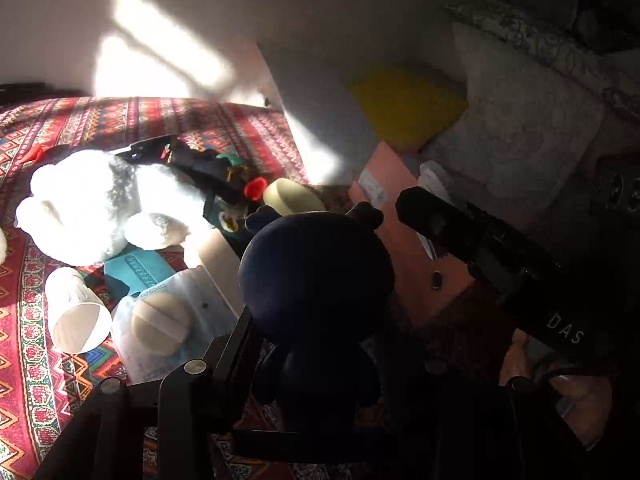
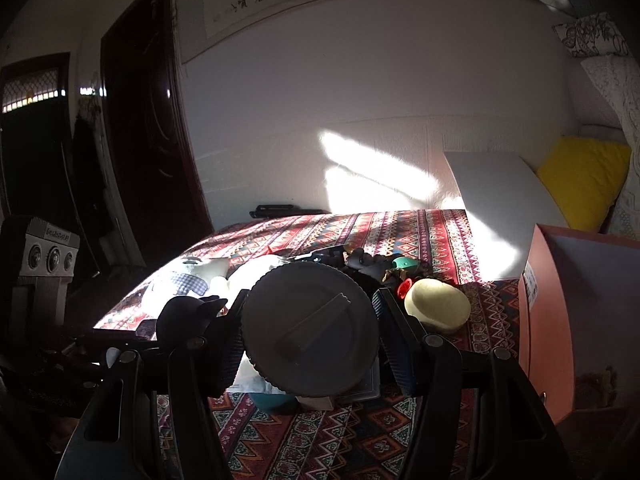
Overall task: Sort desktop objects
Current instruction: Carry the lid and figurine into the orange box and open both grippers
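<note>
Dark doll (image 1: 316, 280) held upright in my left gripper (image 1: 320, 344), jaws clamped on it. Right gripper (image 2: 310, 332) grips a round lid (image 2: 310, 328). Orange box (image 1: 400, 216) lies just ahead-right of the doll; left nearer, I judge.

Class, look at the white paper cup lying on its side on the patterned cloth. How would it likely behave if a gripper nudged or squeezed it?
The white paper cup lies on its side, so a nudge would probably roll it in a curve. Its thin walls look light and easily crushed.
</note>
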### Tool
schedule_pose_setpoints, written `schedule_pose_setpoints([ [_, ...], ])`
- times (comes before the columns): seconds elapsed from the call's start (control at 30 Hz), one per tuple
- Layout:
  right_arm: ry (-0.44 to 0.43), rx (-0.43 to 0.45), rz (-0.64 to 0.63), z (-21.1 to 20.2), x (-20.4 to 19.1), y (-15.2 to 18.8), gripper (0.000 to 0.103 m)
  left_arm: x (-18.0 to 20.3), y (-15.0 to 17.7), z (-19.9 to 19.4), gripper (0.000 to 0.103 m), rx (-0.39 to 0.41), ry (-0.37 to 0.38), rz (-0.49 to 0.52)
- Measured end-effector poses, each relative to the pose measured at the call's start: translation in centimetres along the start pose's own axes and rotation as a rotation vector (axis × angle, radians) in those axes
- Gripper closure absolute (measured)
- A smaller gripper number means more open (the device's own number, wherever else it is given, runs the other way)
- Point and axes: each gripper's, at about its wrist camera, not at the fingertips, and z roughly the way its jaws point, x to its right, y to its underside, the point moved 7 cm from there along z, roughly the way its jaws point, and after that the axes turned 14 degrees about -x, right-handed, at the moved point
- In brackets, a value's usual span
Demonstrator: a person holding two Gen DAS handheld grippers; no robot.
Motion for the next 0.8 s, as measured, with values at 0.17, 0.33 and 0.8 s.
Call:
schedule_pose_setpoints([
  [0.17, 0.037, 0.049, 0.063, -3.4, 3.6, 0.1, 0.040, 4.0, -1.9, 1.2, 0.057, -0.002, 0.037, 0.060],
  [0.33, 0.066, 0.089, 0.138, -5.9, 7.2, 0.3, 0.040, 8.3, -3.8, 2.5, 0.057, -0.002, 0.087, 0.130],
  [0.8, 0.207, 0.216, 0.337, -12.9, 17.9, 2.1, 0.040, 18.6, -9.2, 8.9, 0.057, -0.030, 0.213, 0.263],
])
